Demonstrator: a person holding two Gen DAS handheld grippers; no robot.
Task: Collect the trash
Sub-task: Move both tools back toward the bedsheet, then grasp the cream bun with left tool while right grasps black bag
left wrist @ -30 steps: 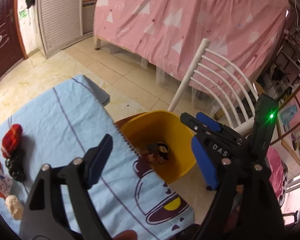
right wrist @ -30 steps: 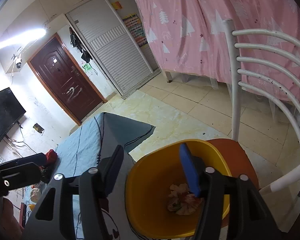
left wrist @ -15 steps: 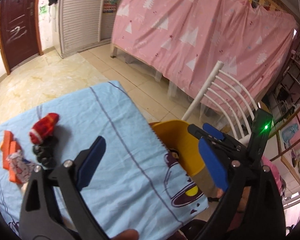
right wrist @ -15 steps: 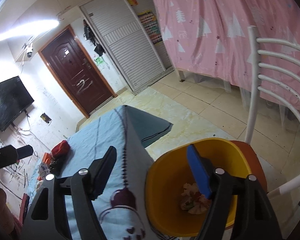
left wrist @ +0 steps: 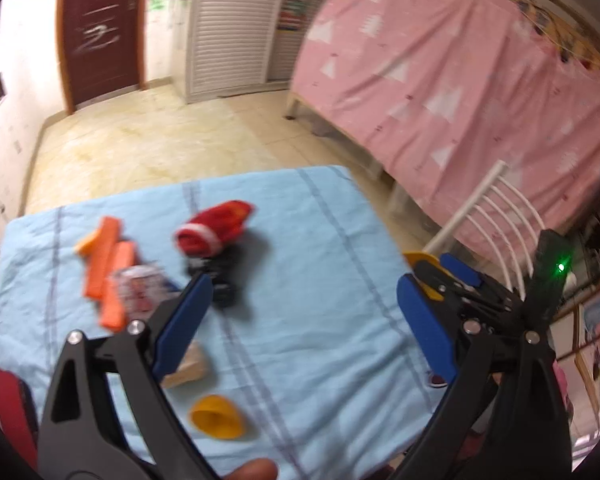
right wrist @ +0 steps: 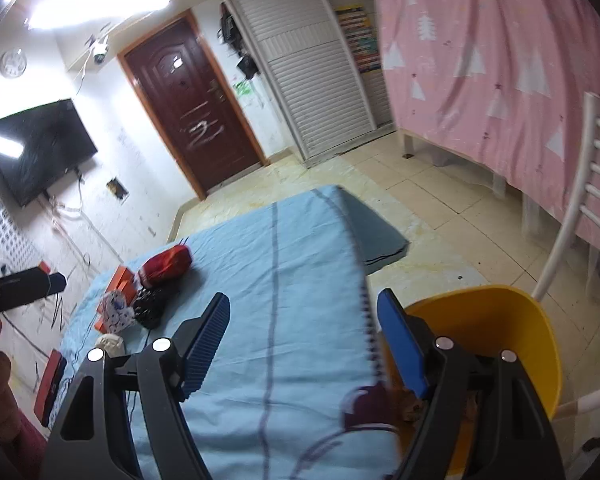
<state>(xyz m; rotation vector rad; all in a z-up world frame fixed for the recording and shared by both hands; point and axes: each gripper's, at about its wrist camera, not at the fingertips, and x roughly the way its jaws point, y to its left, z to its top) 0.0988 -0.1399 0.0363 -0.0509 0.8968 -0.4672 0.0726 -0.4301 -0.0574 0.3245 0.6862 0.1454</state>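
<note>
**Now both claws hang empty over the blue cloth**

Scattered on the light blue tablecloth (left wrist: pixel 332 280) in front of you lies the trash: a crumpled red and white wrapper (left wrist: pixel 214 228), a black clump (left wrist: pixel 220 280) touching its near side, two orange strips (left wrist: pixel 106 264) to the left, a crumpled printed wrapper (left wrist: pixel 138 284) beside them, a pale lump (left wrist: pixel 188 366) nearer to you, and a yellow peel-like piece (left wrist: pixel 216 418) nearest of all. The left view is blurred, so finer detail cannot be told.

Your left gripper (left wrist: pixel 300 320) hovers above the cloth with its blue pads spread wide and nothing between them. Your right gripper (right wrist: pixel 304 344) is also spread and empty, over the cloth's right edge.

Just off that edge stands the yellow bin (right wrist: pixel 500 332), with some crumpled scraps (right wrist: pixel 412 408) low inside, mostly hidden behind your right claw's finger. It sits against a white slatted chair (right wrist: pixel 572 216). Beyond are a pink sheet with white trees (right wrist: pixel 500 60), a dark red door (right wrist: pixel 196 120), a white slatted closet (right wrist: pixel 312 68) and a wall television (right wrist: pixel 36 148).
</note>
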